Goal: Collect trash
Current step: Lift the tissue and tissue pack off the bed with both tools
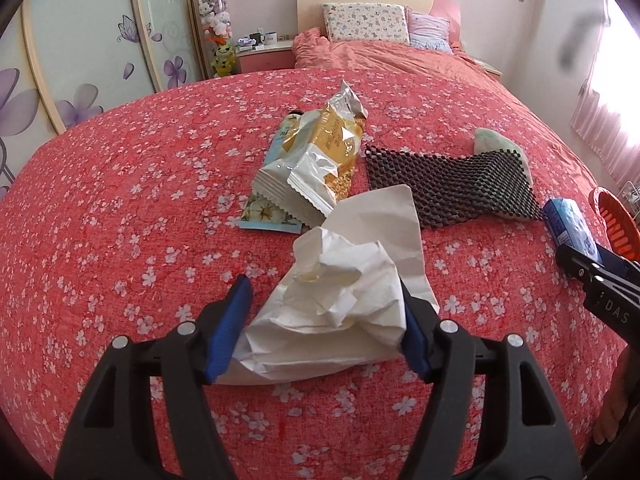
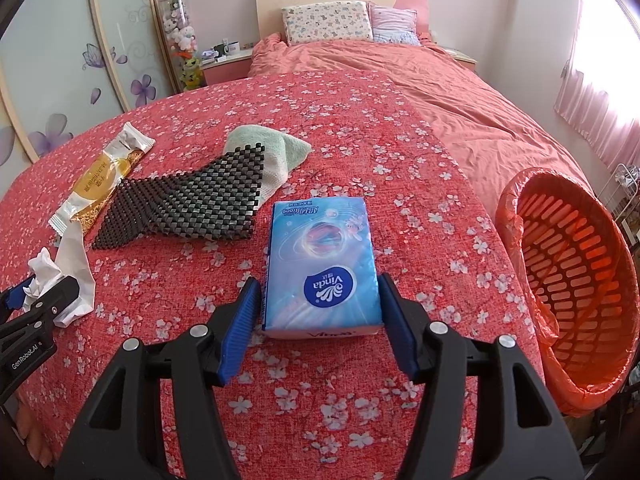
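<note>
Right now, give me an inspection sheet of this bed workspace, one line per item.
Surface: red floral bedspread, lying flat.
Job's things: crumpled white paper; snack wrappers piled behind it; orange basket with a liner at the bed's right edge.
Clutter: black mesh mat lying over a green towel; blue tissue pack.
Grippers: left gripper open, straddling the paper, which touches at least the right-hand pad; right gripper open, straddling the tissue pack.
Cables: nothing seen.
Surroundings: pillows, nightstand, flowered wardrobe doors.
</note>
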Available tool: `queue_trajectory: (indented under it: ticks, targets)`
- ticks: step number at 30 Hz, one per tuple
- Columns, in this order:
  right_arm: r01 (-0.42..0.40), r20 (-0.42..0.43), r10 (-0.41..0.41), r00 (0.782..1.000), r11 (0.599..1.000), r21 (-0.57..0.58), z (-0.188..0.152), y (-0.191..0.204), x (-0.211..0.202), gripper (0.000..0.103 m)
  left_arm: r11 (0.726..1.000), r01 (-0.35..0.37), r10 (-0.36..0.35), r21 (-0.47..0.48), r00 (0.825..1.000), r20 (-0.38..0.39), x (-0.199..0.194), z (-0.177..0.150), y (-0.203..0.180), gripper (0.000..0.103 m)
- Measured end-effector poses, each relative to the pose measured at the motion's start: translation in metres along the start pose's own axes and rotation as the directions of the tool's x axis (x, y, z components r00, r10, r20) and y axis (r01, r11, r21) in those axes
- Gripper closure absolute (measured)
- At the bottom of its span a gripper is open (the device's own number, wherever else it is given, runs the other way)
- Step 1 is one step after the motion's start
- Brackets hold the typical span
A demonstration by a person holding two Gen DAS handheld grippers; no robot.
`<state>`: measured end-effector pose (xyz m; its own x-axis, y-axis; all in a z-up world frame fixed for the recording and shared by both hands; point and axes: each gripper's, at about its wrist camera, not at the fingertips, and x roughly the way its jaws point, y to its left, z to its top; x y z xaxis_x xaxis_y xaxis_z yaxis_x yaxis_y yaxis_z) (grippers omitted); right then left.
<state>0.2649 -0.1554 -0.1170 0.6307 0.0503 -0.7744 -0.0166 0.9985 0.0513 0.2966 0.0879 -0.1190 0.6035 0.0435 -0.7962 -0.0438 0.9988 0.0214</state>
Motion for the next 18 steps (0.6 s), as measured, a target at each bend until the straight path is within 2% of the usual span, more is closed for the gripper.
queue_trajectory:
  ticks: [3, 18]
  targets:
    - [-0.009, -0.001, 0.009, 1.000, 1.000, -0.002, -0.0005, 0.0001, 0.0004, 0.040, 1.000, -0.003, 0.003, 0.006, 1.000, -0.001, 0.0010, 0.0007, -0.0010, 0.035]
    - [-0.004, -0.003, 0.004, 1.000, 1.000, -0.011, -0.0012, -0.0003, 0.0006, 0.039, 0.999, -0.032, 0.032, -0.008, 0.999, -0.006, 0.0026, 0.0009, 0.0009, 0.027]
